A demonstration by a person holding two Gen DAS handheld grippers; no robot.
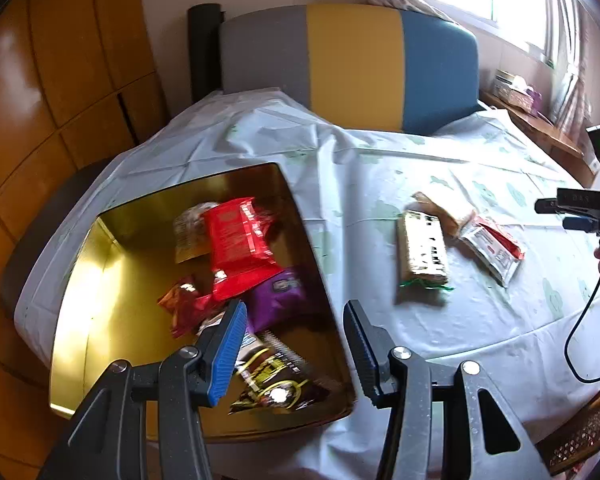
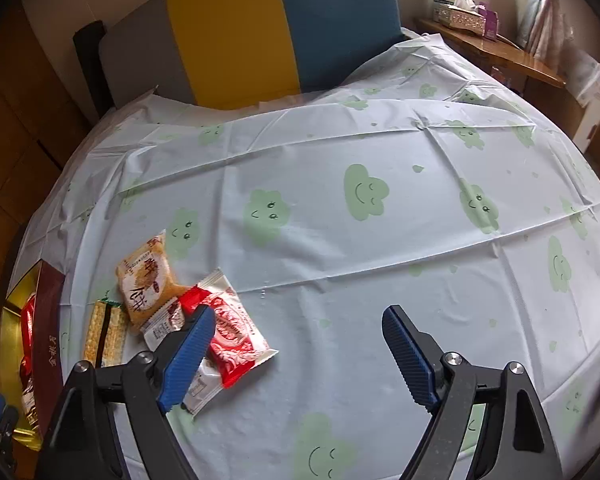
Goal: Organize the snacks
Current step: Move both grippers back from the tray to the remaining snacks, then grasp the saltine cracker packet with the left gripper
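Observation:
A gold-lined box (image 1: 100,280) sits at the table's left edge and holds several snack packs, among them a red bag (image 1: 236,240) and a purple pack (image 1: 280,296). My left gripper (image 1: 296,320) is open and empty over the box's near right corner. On the cloth lie a gold cracker pack (image 1: 422,252), an orange biscuit pack (image 2: 148,280) and a red-and-white pack (image 2: 230,328). My right gripper (image 2: 300,328) is open and empty, just right of these packs. The box shows at the left edge of the right wrist view (image 2: 12,320).
A pale tablecloth with green clouds (image 2: 340,200) covers the round table. A grey, yellow and blue chair back (image 1: 352,64) stands behind it. A wooden side shelf with a tissue box (image 2: 460,12) is at the far right.

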